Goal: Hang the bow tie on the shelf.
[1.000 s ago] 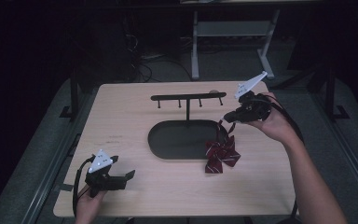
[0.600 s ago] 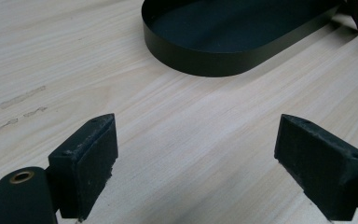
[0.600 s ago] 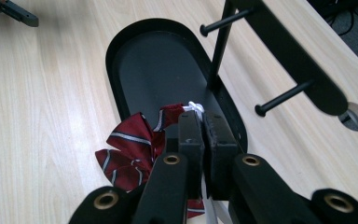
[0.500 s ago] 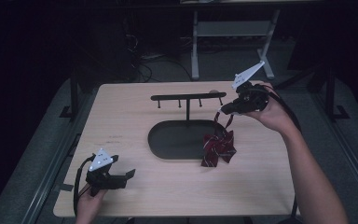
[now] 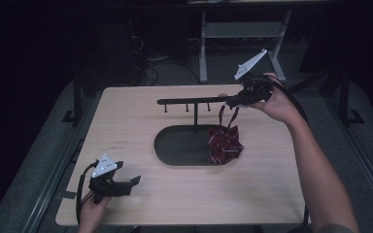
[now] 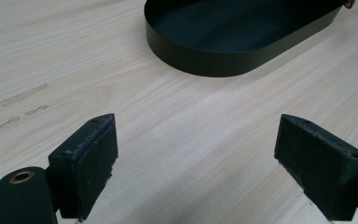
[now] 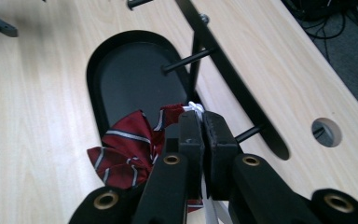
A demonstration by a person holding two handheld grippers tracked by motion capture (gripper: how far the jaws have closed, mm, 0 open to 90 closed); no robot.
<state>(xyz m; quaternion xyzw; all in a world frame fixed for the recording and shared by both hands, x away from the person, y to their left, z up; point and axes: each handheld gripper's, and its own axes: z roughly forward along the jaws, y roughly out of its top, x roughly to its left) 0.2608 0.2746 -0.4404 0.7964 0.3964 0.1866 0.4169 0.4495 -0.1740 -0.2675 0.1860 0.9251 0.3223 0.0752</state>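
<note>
From the high view, your right tool point(image 5: 234, 102) is clamped on the strap of the red striped bow tie point(image 5: 224, 144), which hangs from it with its lower folds resting at the right end of the black oval tray point(image 5: 175, 145), just beside the rack's crossbar point(image 5: 189, 101) with its small pegs. The bow tie is light and limp, so it will swing and droop; holding it by the thin strap, as you do, looks right if the loop is to go over a peg, though the strap could slip from the pads. The upright post of the rack and the pegs stand close to the dangling cloth and could snag it. Your left tool point(image 5: 126, 183) rests near the front left corner of the surface point(image 5: 126, 121), well apart. In the left gripper view, your left tool point(image 6: 196, 163) stands wide with nothing between its pads, the tray wall point(image 6: 205, 63) ahead. In the right gripper view, your right tool point(image 7: 202, 128) is pressed shut on the white strap point(image 7: 195, 107), the bow tie point(image 7: 126, 149) bunched below, a peg point(image 7: 186, 61) just beyond.
</note>
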